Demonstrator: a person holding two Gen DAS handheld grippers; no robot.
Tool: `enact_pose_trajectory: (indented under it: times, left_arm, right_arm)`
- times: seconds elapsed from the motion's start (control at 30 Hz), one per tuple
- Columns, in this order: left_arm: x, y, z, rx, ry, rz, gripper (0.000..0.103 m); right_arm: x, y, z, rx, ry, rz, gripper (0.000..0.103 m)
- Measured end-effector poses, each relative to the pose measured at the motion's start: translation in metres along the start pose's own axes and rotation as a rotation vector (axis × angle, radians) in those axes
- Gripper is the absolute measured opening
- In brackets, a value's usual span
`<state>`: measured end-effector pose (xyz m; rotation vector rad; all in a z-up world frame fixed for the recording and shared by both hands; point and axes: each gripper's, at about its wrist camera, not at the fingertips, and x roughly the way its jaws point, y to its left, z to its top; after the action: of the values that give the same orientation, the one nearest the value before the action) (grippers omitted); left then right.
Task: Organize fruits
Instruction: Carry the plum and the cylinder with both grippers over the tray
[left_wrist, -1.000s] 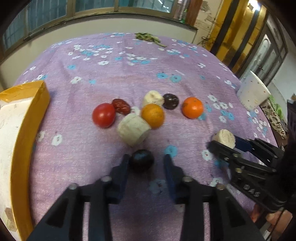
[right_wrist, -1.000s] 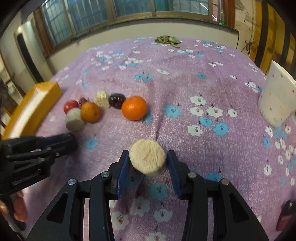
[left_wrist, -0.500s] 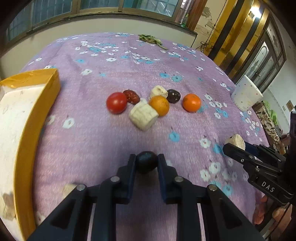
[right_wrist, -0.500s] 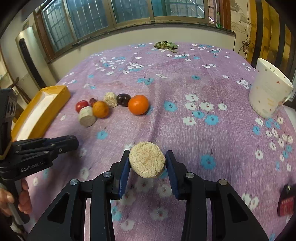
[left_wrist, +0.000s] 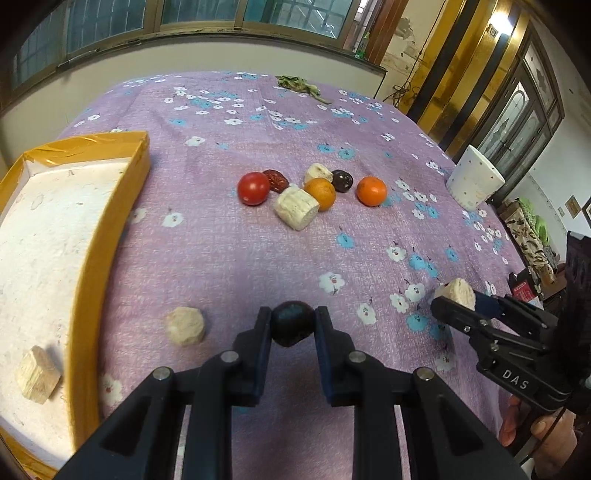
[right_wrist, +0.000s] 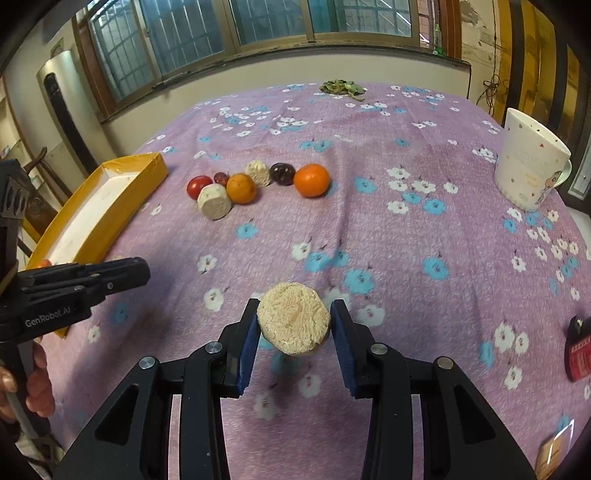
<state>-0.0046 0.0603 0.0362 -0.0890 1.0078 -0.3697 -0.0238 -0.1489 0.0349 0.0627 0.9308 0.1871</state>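
Note:
My left gripper (left_wrist: 292, 325) is shut on a dark round fruit (left_wrist: 291, 327), held above the purple cloth. My right gripper (right_wrist: 293, 325) is shut on a pale round chunk (right_wrist: 293, 322); it also shows in the left wrist view (left_wrist: 455, 293). A cluster lies mid-table: a red tomato (left_wrist: 253, 188), a red date (left_wrist: 276, 180), a pale cylinder (left_wrist: 296, 207), two oranges (left_wrist: 322, 189) (left_wrist: 371, 190), a dark fruit (left_wrist: 341, 180) and a pale piece (left_wrist: 316, 172). A yellow tray (left_wrist: 110, 206) at the left holds one pale chunk (left_wrist: 37, 373).
A pale chunk (left_wrist: 184, 326) lies on the cloth beside the tray. A white mug (right_wrist: 532, 162) stands at the right. Green leaves (right_wrist: 341, 87) lie at the far edge. A red and black object (right_wrist: 580, 354) sits at the right edge.
My left gripper closed on the dark fruit and drew back from the cluster with it. My right gripper also pulled back, still holding its chunk.

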Motion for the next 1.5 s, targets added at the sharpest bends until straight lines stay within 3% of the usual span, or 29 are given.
enact_pose_trajectory:
  times: [0.2, 0.67, 1.17, 1.5]
  left_arm:
    - [-0.014, 0.019, -0.001, -0.029, -0.020, -0.007, 0.025]
    - [-0.054, 0.089, 0.005, -0.114, -0.083, 0.044, 0.025]
    - [-0.082, 0.200, 0.000, -0.260, -0.101, 0.178, 0.025]
    - [-0.077, 0.246, -0.006, -0.286, -0.068, 0.236, 0.025]
  right_arm:
    - [0.000, 0.027, 0.005, -0.034, -0.007, 0.010, 0.037]
    - [0.022, 0.123, 0.038, -0.160, 0.009, 0.129, 0.036]
    - [0.061, 0.247, 0.066, -0.344, 0.042, 0.280, 0.036]
    - [0.101, 0.289, 0.065, -0.380, 0.114, 0.287, 0.036]
